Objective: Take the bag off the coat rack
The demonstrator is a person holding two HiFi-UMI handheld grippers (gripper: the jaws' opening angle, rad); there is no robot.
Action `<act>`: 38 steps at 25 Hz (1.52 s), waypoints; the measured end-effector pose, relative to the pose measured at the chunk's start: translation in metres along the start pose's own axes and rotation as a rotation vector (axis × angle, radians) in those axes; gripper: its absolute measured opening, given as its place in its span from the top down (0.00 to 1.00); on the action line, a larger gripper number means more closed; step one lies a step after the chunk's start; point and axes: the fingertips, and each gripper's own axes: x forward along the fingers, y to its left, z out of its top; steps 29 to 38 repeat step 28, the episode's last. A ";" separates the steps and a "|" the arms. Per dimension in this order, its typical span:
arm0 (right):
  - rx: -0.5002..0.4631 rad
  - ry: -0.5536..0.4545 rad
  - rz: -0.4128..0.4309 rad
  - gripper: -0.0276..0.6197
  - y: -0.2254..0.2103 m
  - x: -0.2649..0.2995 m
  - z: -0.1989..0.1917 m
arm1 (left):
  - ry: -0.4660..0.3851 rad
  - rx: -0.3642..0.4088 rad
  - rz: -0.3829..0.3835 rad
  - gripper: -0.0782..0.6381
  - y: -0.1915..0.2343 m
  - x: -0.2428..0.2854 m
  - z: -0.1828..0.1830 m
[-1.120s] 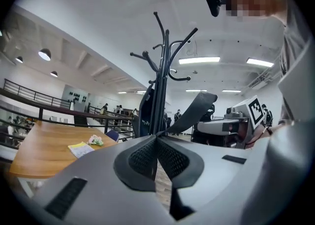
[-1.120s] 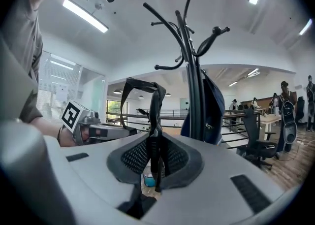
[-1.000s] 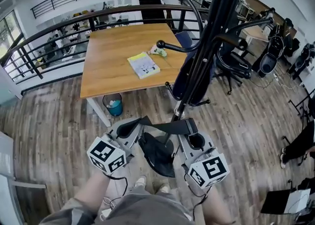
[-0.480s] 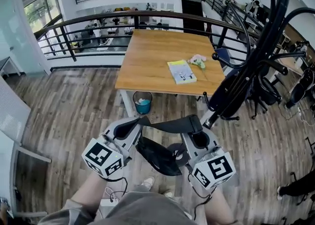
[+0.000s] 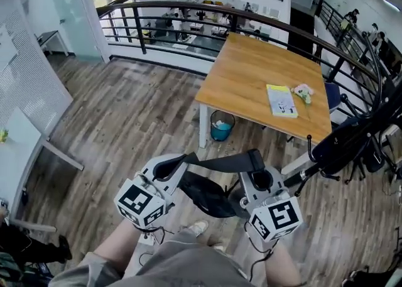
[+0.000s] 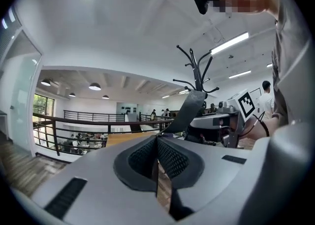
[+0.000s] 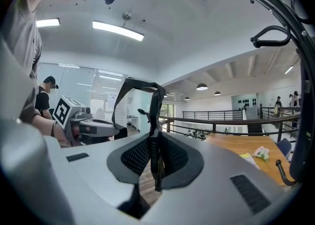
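A black bag (image 5: pixel 207 194) hangs by its strap (image 5: pixel 220 163), which is stretched between my two grippers in front of my legs. My left gripper (image 5: pixel 183 157) is shut on the strap's left end, and my right gripper (image 5: pixel 254 155) is shut on its right end. The left gripper view shows the strap (image 6: pixel 189 108) rising from the closed jaws (image 6: pixel 157 157). Seen from the right gripper, the strap (image 7: pixel 155 101) loops up out of its jaws (image 7: pixel 155 157). The black coat rack (image 5: pixel 352 141) stands off to the right, apart from the bag.
A wooden table (image 5: pixel 251 78) with a booklet (image 5: pixel 281 100) and a small soft toy (image 5: pixel 303 92) stands ahead, a blue bin (image 5: pixel 220 127) under it. A dark railing (image 5: pixel 188 12) runs behind. Rack arms (image 7: pixel 290 27) reach overhead on the right.
The view has swung left: the coat rack has gone from the centre to the right edge. Both grippers keep the strap, and the bag now hangs away from the rack.
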 end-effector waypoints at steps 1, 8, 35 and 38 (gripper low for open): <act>0.003 0.004 0.015 0.86 0.004 0.005 -0.004 | 0.011 -0.003 0.015 0.87 0.003 -0.003 -0.005; 0.047 0.073 0.108 0.86 0.031 0.035 -0.042 | 0.084 -0.058 0.117 0.87 0.026 -0.027 -0.040; 0.061 0.168 0.111 0.86 0.035 0.022 -0.083 | 0.169 -0.106 0.125 0.87 0.010 -0.028 -0.087; 0.061 0.168 0.111 0.86 0.035 0.022 -0.083 | 0.169 -0.106 0.125 0.87 0.010 -0.028 -0.087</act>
